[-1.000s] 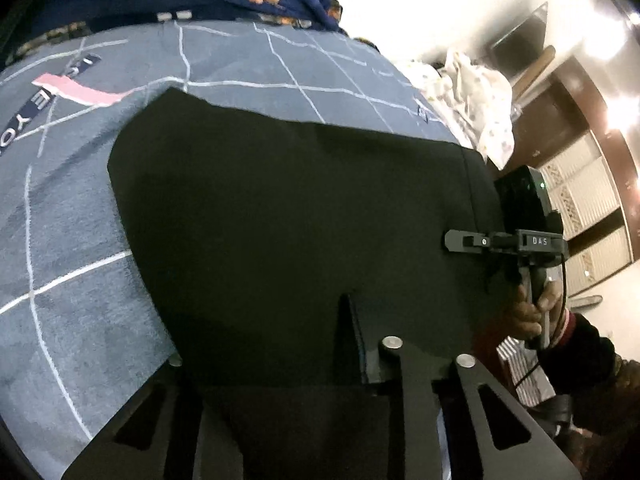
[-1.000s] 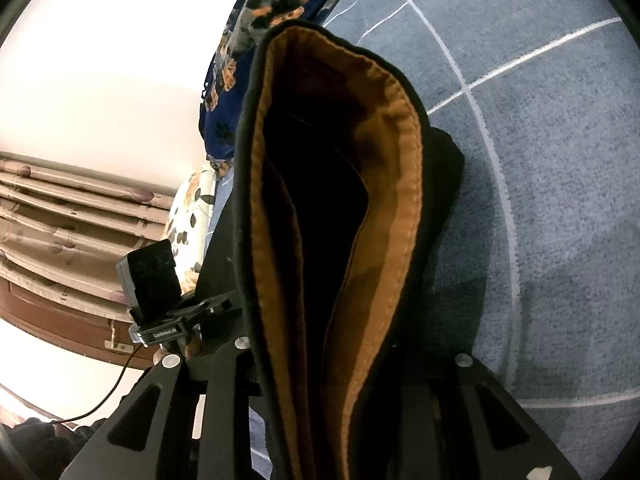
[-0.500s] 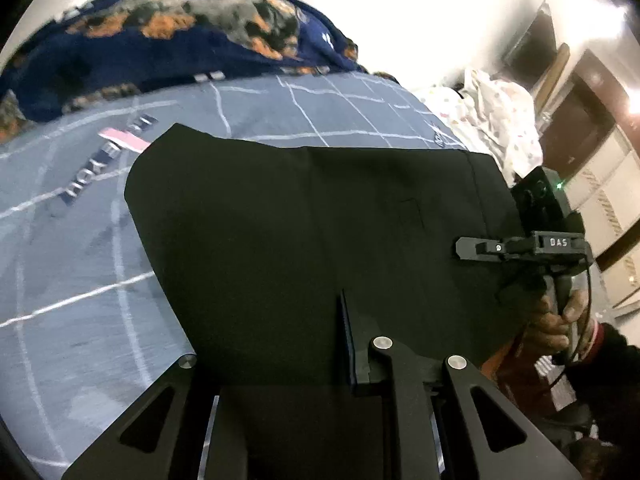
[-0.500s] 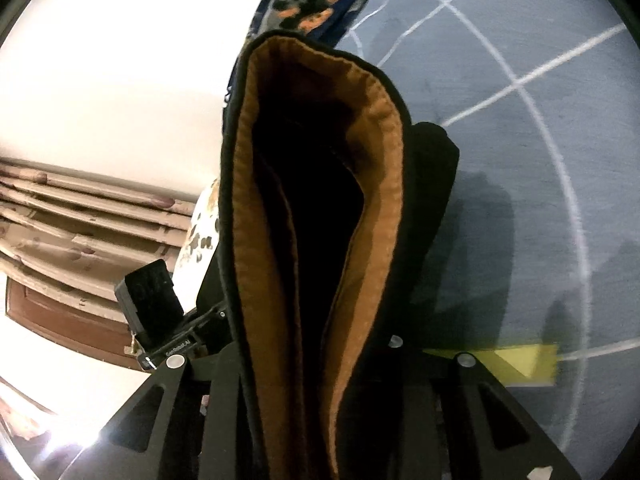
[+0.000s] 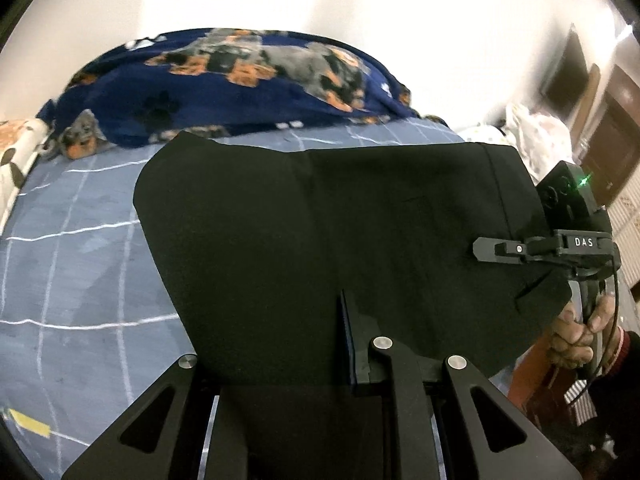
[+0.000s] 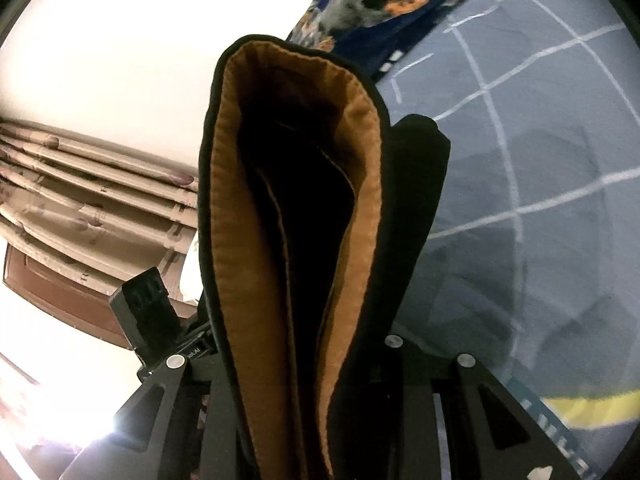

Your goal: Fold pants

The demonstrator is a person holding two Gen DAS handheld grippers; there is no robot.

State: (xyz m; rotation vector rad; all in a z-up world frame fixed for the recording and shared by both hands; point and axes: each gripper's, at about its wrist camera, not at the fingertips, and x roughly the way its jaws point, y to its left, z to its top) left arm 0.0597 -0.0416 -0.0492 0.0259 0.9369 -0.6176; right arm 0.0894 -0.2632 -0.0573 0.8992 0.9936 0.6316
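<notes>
The black pants (image 5: 340, 232) hang as a folded panel, lifted above the blue grid-patterned bed sheet (image 5: 80, 264). My left gripper (image 5: 320, 360) is shut on their near edge. My right gripper shows in the left wrist view (image 5: 496, 249), clamped on the panel's right edge. In the right wrist view the pants (image 6: 296, 208) stand edge-on, showing their tan lining, and my right gripper (image 6: 320, 360) is shut on them. The left gripper's body (image 6: 148, 312) shows behind the cloth at left.
A navy blanket with dog print (image 5: 240, 80) lies bunched at the bed's far side, against a white wall. Pale bedding (image 5: 532, 140) and dark wooden furniture (image 5: 612, 152) stand at the right. Beige curtains (image 6: 80, 200) hang at the left of the right wrist view.
Both grippers have risen and tilted up with the pants. More of the blanket and wall now shows, and the panel hangs higher over the sheet.
</notes>
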